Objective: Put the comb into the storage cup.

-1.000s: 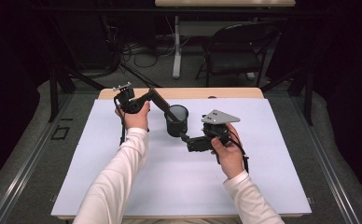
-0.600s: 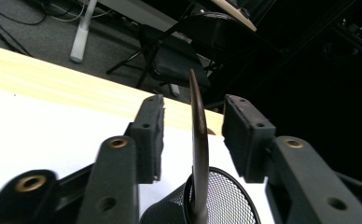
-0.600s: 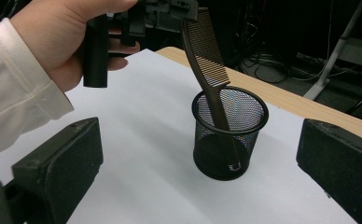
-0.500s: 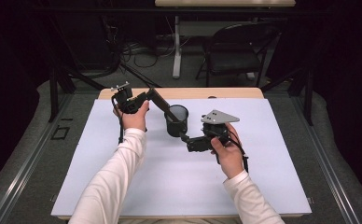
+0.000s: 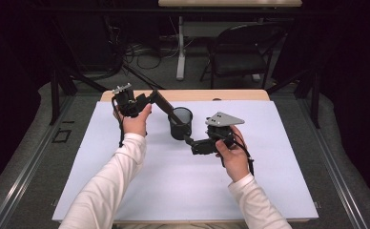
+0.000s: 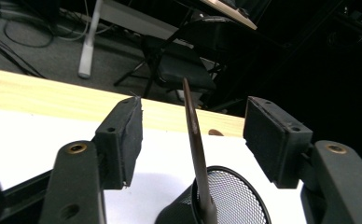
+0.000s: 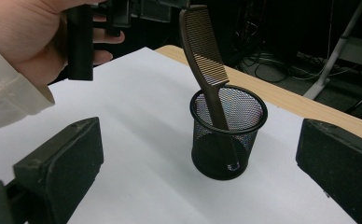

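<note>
**Letting the comb settle in the cup**

My left gripper (image 6: 193,140) has just been opening; its pads stand clear of the comb (image 7: 206,56), which leans handle-down in the mesh cup (image 7: 228,135). My right gripper (image 7: 198,182) waits open before the cup. I should back straight off, or the comb tips.

A mesh cup (image 5: 181,123) is being borne by the white sheet (image 5: 183,191) toward the far middle of the table (image 5: 188,95). A comb (image 7: 206,60) is being held in the cup, handle down, leaning against the rim and tilting up toward the left gripper (image 5: 166,106). The comb's upper end is being flanked by that gripper's parted pads, apparently untouched. The right gripper (image 5: 189,139) is being kept just before and right of the cup. A chair (image 5: 242,52) is being seen behind the table.
</note>
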Available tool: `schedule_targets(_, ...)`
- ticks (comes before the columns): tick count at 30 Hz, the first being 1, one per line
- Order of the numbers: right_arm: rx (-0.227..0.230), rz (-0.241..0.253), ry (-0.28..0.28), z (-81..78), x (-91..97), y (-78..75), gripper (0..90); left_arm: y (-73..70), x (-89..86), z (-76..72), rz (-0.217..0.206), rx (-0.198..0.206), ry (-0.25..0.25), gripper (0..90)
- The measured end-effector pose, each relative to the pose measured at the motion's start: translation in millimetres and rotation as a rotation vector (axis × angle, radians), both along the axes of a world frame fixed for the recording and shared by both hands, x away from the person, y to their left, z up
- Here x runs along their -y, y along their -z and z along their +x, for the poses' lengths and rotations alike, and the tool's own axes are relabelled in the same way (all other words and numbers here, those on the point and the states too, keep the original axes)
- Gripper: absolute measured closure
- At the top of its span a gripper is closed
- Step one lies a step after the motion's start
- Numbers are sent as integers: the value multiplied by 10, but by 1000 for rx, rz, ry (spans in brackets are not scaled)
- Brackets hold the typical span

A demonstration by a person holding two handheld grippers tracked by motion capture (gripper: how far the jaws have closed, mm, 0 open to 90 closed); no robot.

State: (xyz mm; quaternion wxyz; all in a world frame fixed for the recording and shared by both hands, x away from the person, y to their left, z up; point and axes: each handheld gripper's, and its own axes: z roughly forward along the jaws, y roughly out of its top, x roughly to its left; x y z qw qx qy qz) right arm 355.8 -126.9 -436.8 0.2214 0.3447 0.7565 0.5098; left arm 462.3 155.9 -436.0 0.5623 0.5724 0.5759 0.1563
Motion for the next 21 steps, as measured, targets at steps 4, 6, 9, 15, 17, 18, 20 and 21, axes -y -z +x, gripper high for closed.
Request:
schedule_targets(4,2,-1,-1,-5,1,-2,6,-54,-37,-42,23,31,6,361)
schedule_targets(6,3,-1,0,-5,-1,-2,7,-76,-62,-60,32,37,12,361)
schedule_targets(9,4,-6,-2,-3,-9,1,6,-99,-99,-91,36,46,17,357)
schedule_targets(15,3,-15,-3,-17,-32,6,6,-137,-181,-151,34,42,46,357)
schedule_targets(17,5,-13,-4,-21,-35,3,6,-152,-202,-165,44,40,52,357)
schedule_targets(18,6,-15,-5,-23,-35,2,7,-161,-211,-176,51,39,55,357)
schedule_targets(20,9,-18,-6,-27,-37,2,6,-177,-225,-193,60,41,59,357)
schedule_targets(21,9,-19,-6,-28,-36,1,6,-186,-228,-205,65,43,62,357)
